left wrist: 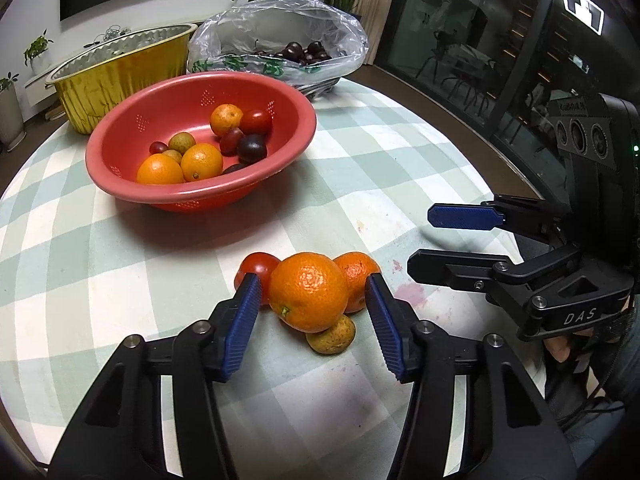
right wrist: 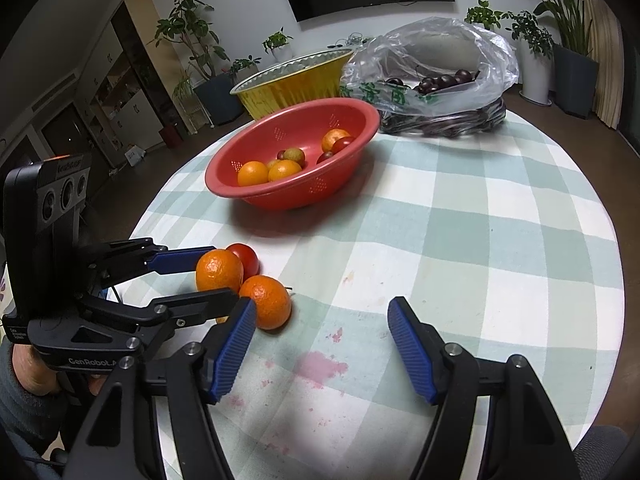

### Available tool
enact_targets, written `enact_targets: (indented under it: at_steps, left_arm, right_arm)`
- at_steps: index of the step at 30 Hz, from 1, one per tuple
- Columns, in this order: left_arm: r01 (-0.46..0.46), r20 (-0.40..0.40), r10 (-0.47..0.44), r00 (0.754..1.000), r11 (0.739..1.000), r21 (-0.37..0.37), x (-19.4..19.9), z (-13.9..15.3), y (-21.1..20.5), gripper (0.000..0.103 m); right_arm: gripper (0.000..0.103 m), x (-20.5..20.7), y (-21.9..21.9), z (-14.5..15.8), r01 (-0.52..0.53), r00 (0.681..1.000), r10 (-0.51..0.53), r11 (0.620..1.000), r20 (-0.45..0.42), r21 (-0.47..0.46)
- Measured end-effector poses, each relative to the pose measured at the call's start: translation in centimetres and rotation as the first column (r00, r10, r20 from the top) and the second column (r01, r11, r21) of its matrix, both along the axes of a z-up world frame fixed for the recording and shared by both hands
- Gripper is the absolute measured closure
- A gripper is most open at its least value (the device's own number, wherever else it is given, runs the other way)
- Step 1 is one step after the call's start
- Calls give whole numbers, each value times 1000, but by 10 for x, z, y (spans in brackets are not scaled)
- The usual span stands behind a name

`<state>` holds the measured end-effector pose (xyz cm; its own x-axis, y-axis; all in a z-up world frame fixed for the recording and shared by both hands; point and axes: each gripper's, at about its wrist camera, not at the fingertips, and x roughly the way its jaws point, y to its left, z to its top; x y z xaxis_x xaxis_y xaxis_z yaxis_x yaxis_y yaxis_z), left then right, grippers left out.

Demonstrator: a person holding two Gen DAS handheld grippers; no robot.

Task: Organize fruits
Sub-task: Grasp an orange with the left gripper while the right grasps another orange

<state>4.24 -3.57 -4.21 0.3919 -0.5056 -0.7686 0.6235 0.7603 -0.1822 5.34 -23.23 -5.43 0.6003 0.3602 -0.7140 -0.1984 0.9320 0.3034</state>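
Left claw (left wrist: pixel 312 292) spread astride the orange (left wrist: pixel 307 291), stem end facing the camera.

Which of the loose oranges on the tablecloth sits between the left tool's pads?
The larger front orange, flanked by both pads of the left tool. The other orange lies behind it, outside the right pad.

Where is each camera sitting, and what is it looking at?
Left wrist view: sits on the left hand-held gripper, looking down past its fingers at the big orange between them; the right hand-held gripper shows too.
Right wrist view: sits on the right hand-held gripper, looking down at bare tablecloth; the left gripper and a hand show.
Both share the red colander, gold foil pan and bag of cherries.
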Motion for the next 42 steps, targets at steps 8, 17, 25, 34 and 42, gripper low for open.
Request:
enact_targets:
  at_steps: [8,17,25,34,42]
  left_arm:
    - [3,7,-3,1000,1000,-11,0,0,3,66]
    - [5,11,-4,1000,1000,-21,-3,1,6,66]
    - [-31,16,31,999,999,-45,-17,6,30,66]
    - [-116,-15,116,993,993,-34,-21,-8,72,66]
    - [-105,-10,105,994,994,-6,-23,-14,69,66]
  right_arm:
    - [32,0,2,-1,-4,1000,4,1000,-2,-7]
    - [33,2,9,-2,-28,1000,27,999,-7,-28]
    - [37,9,28,-5,-113,994,112,991,-16,-70]
    - [45,34,33,-12,-189,981,187,981,-58,-36]
    - [51,42,45,-16,-228,970,226,974,-92,-14]
